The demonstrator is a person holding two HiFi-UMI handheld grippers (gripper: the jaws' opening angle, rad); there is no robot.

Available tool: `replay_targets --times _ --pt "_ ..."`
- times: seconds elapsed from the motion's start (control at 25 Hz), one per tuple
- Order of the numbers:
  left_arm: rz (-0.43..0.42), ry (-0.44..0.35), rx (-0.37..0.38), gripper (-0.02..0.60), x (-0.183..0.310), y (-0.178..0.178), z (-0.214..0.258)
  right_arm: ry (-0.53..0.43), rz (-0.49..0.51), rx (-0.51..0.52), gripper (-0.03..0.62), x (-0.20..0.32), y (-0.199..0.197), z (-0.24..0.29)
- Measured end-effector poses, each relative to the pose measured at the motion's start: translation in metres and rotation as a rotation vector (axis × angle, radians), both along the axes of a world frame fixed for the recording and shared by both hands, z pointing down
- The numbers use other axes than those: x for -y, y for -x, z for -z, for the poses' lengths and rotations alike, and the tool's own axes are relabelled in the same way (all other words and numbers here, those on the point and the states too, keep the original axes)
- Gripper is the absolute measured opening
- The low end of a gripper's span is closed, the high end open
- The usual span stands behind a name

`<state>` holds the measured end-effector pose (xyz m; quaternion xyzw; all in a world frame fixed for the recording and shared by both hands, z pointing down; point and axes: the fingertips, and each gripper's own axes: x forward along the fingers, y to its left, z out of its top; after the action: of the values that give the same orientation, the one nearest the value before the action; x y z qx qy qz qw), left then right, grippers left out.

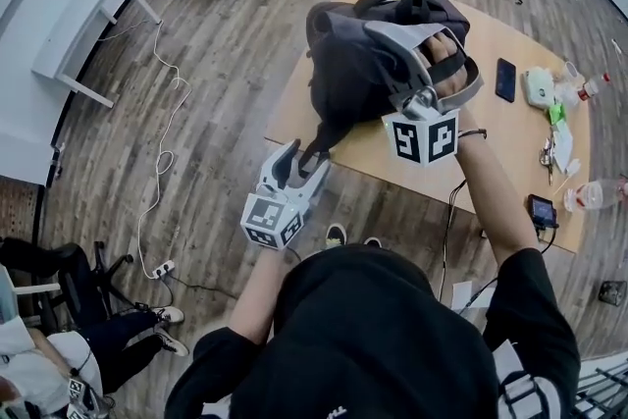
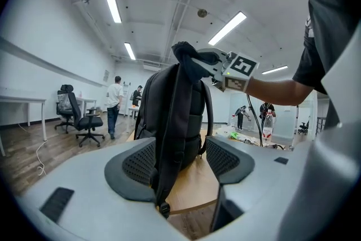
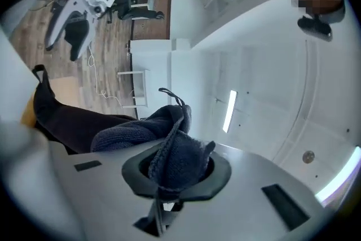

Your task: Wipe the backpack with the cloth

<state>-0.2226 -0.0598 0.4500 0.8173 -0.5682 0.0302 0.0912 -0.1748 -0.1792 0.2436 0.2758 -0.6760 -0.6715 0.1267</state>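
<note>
Tending an upright dark grey fabric backpack [image 1: 345, 74] on a light wooden table [image 1: 496, 132].
Pinching a dark blue knitted cloth [image 3: 135, 132] tight in the right gripper [image 3: 179, 175], against the backpack's top; holding the left gripper [image 1: 297, 162] spread wide around a hanging black strap [image 2: 169, 138] near the table's edge.

No legible text or labels

Head view: steeply down from above onto backpack [image 1: 353, 64] and table [image 1: 491, 137]; left gripper view: level, close at backpack's strap side; right gripper view: rolled sideways, atop it; all share backpack.
</note>
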Motion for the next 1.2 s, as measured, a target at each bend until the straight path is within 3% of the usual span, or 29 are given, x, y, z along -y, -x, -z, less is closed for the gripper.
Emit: replay_targets --times 0.16,0.28,0.4,0.56,0.72,0.76,0.84,1.0,1.2 --pt "-0.011 -0.006 -0.004 0.293 0.002 -0.002 0.005 0.057 -0.051 0.038 0.04 0.019 -0.002 0.016" --pt "0.001 -0.004 -0.007 0.293 0.002 0.0 0.002 0.106 -0.04 0.085 0.038 0.013 -0.003 -0.01" --pt "0.004 0.001 -0.009 0.293 -0.001 0.001 0.002 0.228 -0.034 0.125 0.035 0.005 -0.005 -0.054" --pt "0.011 0.017 -0.018 0.293 -0.006 0.006 -0.002 0.407 -0.042 0.015 0.035 -0.01 0.014 -0.151" --pt "-0.012 0.035 -0.021 0.293 -0.005 0.007 -0.003 0.64 -0.121 -0.275 0.037 -0.021 0.041 -0.289" --pt "-0.017 0.037 -0.018 0.293 -0.007 0.009 -0.001 0.686 -0.147 -0.31 0.035 -0.023 0.046 -0.316" --pt "-0.028 0.026 -0.014 0.293 -0.008 0.013 0.007 0.744 -0.185 -0.285 0.035 -0.024 0.055 -0.337" --pt "-0.081 0.009 -0.023 0.293 -0.001 0.004 0.015 0.779 -0.183 -0.276 0.037 -0.026 0.055 -0.327" --pt "-0.181 -0.006 -0.026 0.293 0.016 -0.032 0.023 0.686 -0.167 -0.302 0.037 -0.03 0.019 -0.307"
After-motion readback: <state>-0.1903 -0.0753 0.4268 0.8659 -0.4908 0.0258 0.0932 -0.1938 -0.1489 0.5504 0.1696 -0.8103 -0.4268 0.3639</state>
